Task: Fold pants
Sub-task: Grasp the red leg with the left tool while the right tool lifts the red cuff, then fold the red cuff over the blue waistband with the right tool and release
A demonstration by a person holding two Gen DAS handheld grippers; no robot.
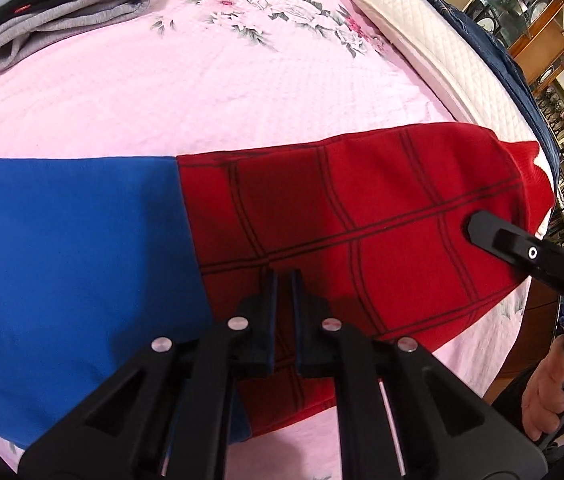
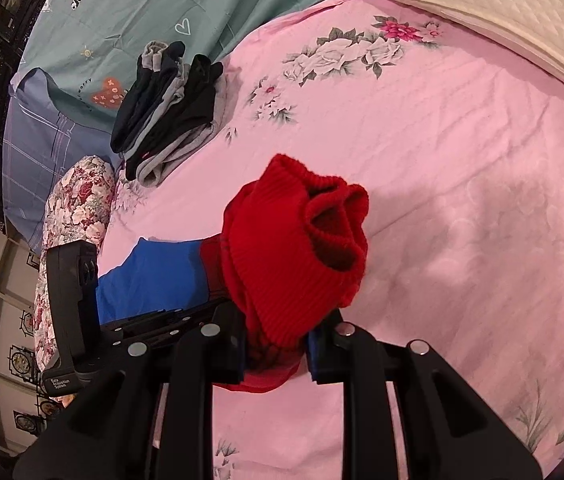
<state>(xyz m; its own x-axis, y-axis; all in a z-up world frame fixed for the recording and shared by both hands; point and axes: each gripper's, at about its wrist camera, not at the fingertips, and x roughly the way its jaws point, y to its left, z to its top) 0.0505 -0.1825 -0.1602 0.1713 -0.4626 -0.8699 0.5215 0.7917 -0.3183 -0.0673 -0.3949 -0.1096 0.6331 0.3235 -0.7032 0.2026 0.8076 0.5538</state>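
Observation:
The pants [image 1: 322, 220] lie flat on the pink bedspread [image 1: 202, 92], blue at the waist end and red with black grid lines toward the cuffs. My left gripper [image 1: 284, 280] is shut on the near edge of the red leg. My right gripper [image 2: 278, 344] is shut on the red ribbed cuffs [image 2: 294, 248], which bunch up above its fingers. In the left wrist view the right gripper's finger [image 1: 494, 236] lies on the cuff end. The blue part [image 2: 154, 276] also shows in the right wrist view, behind the cuffs.
A stack of folded grey and black clothes [image 1: 54, 4] sits at the far side of the bed, also in the right wrist view [image 2: 174, 112]. A cream quilted pillow [image 1: 422, 40] lies at the bed's edge. A floral pillow [image 2: 78, 208] and a teal quilt [image 2: 130, 12] lie beyond.

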